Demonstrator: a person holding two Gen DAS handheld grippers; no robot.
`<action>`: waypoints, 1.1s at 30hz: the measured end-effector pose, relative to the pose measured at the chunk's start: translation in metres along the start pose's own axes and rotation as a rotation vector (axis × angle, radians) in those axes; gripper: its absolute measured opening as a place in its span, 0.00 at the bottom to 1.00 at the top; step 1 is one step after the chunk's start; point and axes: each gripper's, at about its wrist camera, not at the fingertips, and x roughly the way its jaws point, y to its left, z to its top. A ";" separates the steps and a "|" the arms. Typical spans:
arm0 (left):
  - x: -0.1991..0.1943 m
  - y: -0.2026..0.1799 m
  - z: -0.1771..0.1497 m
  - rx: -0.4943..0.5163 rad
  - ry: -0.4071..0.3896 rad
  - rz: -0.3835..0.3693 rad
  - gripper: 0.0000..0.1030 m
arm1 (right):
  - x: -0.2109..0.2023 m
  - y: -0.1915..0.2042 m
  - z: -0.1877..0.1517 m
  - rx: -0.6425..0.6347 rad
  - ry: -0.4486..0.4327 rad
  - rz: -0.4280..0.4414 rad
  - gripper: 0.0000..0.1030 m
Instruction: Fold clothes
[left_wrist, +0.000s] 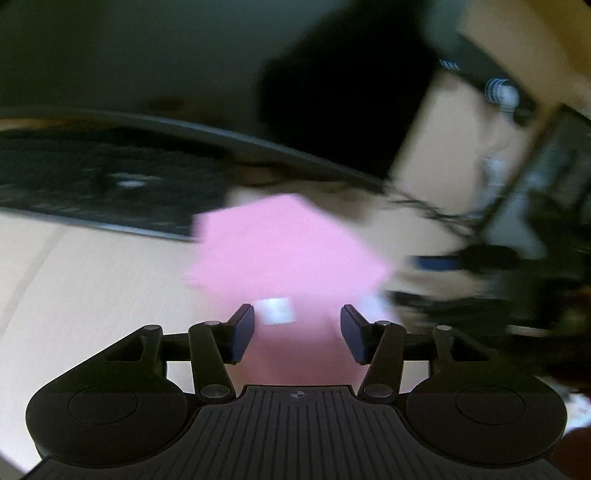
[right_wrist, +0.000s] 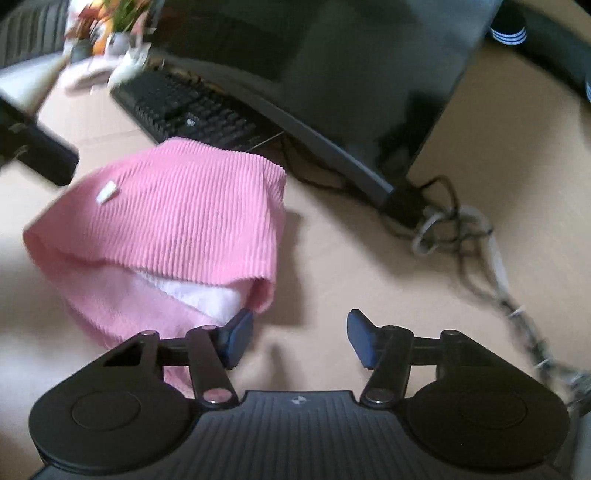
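Note:
A pink ribbed garment (right_wrist: 177, 221) lies folded on the pale wooden desk, with a small white tag (right_wrist: 107, 192) on top and white lining showing at its near edge. In the left wrist view the same pink garment (left_wrist: 284, 251) is blurred, with its white tag (left_wrist: 275, 311) just ahead of the fingers. My left gripper (left_wrist: 297, 332) hovers open over the garment's near part, nothing between its fingers. My right gripper (right_wrist: 299, 338) is open beside the garment's right corner, over bare desk. The other gripper (right_wrist: 33, 147) shows dark at the left.
A black keyboard (right_wrist: 192, 110) and a dark monitor (right_wrist: 332, 74) stand behind the garment. Tangled cables (right_wrist: 461, 229) run along the right. Flowers and small items (right_wrist: 107, 33) sit at the far left corner. Bare desk (right_wrist: 351, 266) lies right of the garment.

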 end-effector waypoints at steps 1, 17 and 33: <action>0.008 -0.008 -0.002 0.025 0.028 -0.038 0.60 | 0.006 -0.002 0.003 0.024 -0.015 0.012 0.55; 0.074 -0.027 -0.019 0.087 0.149 -0.001 0.57 | -0.011 0.008 0.015 0.056 -0.052 0.325 0.03; 0.020 0.000 -0.004 0.017 0.081 0.088 0.66 | 0.048 -0.063 0.000 0.879 -0.065 0.461 0.26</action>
